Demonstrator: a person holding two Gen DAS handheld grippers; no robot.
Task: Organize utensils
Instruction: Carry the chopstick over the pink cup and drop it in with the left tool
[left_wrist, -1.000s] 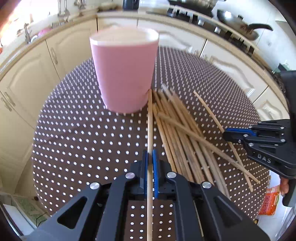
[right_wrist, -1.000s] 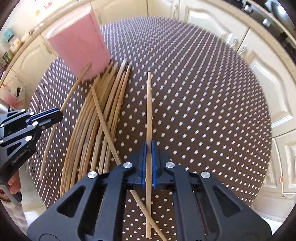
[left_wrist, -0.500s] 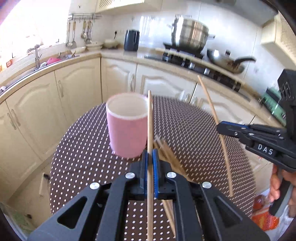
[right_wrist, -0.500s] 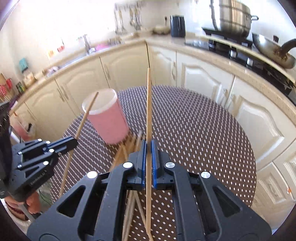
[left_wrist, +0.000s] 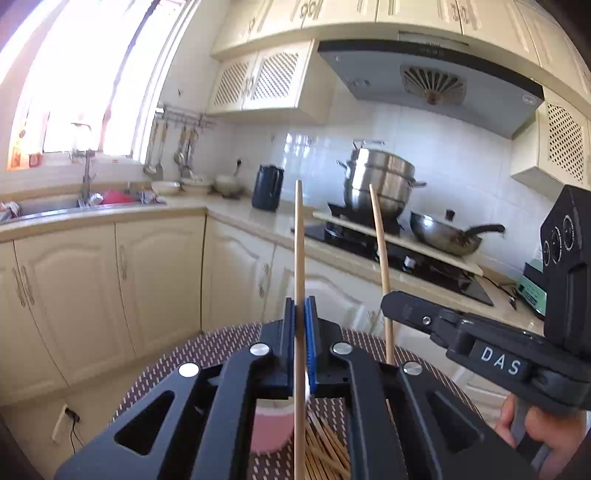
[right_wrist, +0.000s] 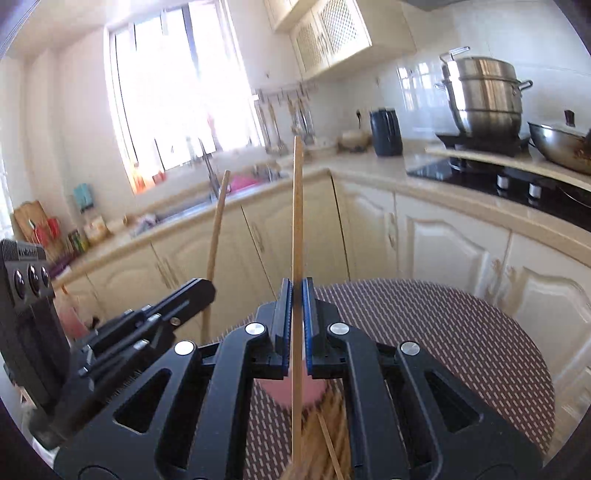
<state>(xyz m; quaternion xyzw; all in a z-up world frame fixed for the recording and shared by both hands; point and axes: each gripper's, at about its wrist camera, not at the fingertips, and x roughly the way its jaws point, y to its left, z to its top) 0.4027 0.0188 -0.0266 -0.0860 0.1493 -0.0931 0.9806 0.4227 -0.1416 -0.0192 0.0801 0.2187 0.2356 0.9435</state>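
Observation:
My left gripper (left_wrist: 300, 310) is shut on a wooden chopstick (left_wrist: 299, 240) that stands upright above the table. My right gripper (right_wrist: 296, 291) is shut on another chopstick (right_wrist: 296, 206), also upright. Each gripper shows in the other's view: the right one (left_wrist: 391, 299) with its chopstick (left_wrist: 379, 243), the left one (right_wrist: 205, 286) with its chopstick (right_wrist: 216, 229). The pink cup (left_wrist: 271, 430) stands on the table below, mostly hidden behind the jaws; it also shows in the right wrist view (right_wrist: 282, 391). A pile of chopsticks (left_wrist: 327, 452) lies beside it.
The round dotted table (right_wrist: 461, 332) is low in both views. Cream cabinets, a sink (left_wrist: 48, 206), a kettle (left_wrist: 267, 192), a steel pot (left_wrist: 376, 184) and a wok (left_wrist: 443, 236) on the hob line the far walls.
Both grippers have lifted their chopsticks off the table and tilted up to near vertical. The cup and pile have dropped to the bottom of both views.

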